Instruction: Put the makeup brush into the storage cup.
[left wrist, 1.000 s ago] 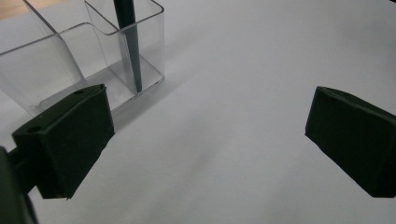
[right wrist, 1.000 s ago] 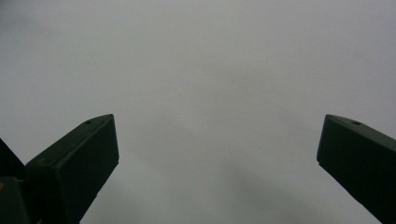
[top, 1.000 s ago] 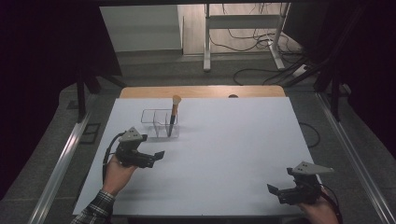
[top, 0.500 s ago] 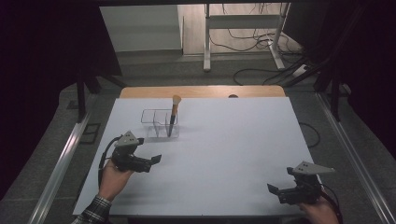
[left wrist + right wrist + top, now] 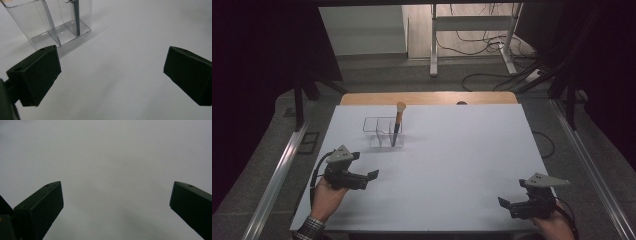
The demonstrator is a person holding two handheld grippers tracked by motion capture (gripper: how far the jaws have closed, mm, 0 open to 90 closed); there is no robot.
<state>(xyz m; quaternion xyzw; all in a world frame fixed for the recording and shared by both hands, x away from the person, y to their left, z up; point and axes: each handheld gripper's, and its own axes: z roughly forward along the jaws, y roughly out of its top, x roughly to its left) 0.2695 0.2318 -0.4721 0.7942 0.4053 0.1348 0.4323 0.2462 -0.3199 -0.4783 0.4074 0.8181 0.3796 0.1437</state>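
Note:
A clear plastic organizer [image 5: 381, 133] with several compartments stands on the white table [image 5: 452, 150], left of centre. A makeup brush [image 5: 398, 122] with tan bristles and a dark handle stands upright in its right compartment. My left gripper [image 5: 370, 178] is held low, in front of and left of the organizer, open and empty. In the left gripper view the organizer [image 5: 47, 27] and the brush handle [image 5: 76, 17] lie ahead at the upper left, beyond my left gripper [image 5: 112, 75]. My right gripper [image 5: 507, 206] is open and empty at the near right corner, with bare table under my right gripper [image 5: 116, 207].
A wooden strip [image 5: 427, 98] runs along the table's far edge. Metal rails [image 5: 277, 175] flank both sides. Behind the table stand a white desk frame [image 5: 472, 35] and floor cables [image 5: 492, 75].
My left gripper has drawn back toward the near edge, away from the organizer. The right gripper has stayed put.

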